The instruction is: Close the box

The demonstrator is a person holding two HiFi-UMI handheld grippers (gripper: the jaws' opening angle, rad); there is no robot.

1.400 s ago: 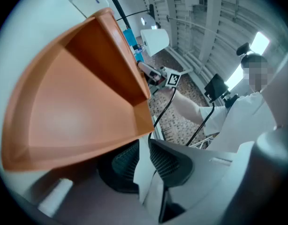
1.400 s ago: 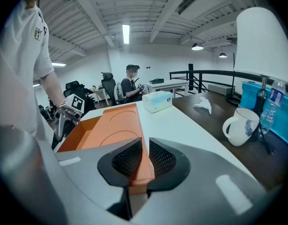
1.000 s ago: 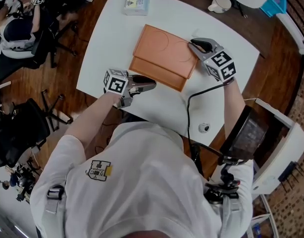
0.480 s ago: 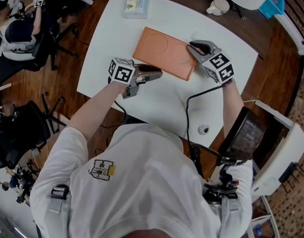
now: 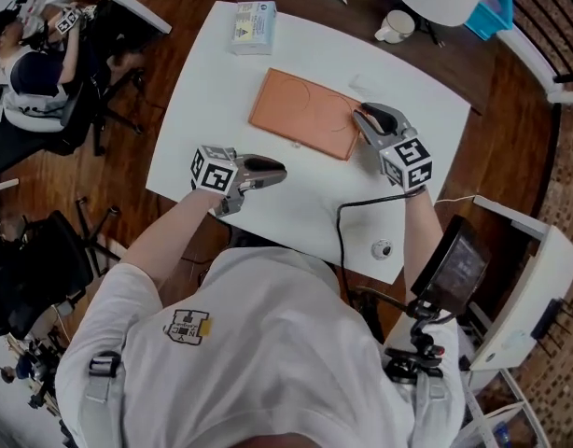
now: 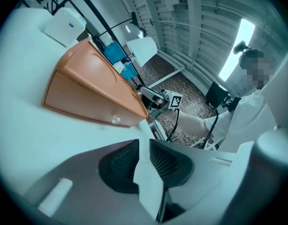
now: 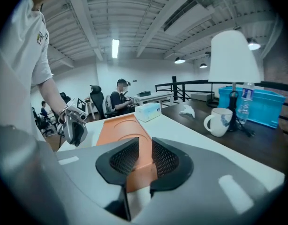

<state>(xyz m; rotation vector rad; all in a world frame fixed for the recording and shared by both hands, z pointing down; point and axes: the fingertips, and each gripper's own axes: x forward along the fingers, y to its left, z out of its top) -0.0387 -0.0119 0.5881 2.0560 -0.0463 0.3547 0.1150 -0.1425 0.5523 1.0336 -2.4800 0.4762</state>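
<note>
- While the flat orange box [image 5: 300, 113] lies mid-bench with its lid apparently down, the closing step looks nearly finished. A firm, even press along the front edge, near the small silver snap [image 6: 116, 120], would likely seat it.
- The right gripper [image 5: 361, 113] sits at the box's right edge, contact unclear. Its fingers [image 7: 165, 161] are slightly apart and hold nothing, and the orange lid shows through the gap.
- The left gripper [image 5: 280, 169] hovers over the white bench [image 5: 296, 203] just short of the box, fingers [image 6: 123, 165] likewise parted and empty.
- Only the left gripper view shows the snap and the front wall. Only the head view shows the whole lid lying flat.
</note>
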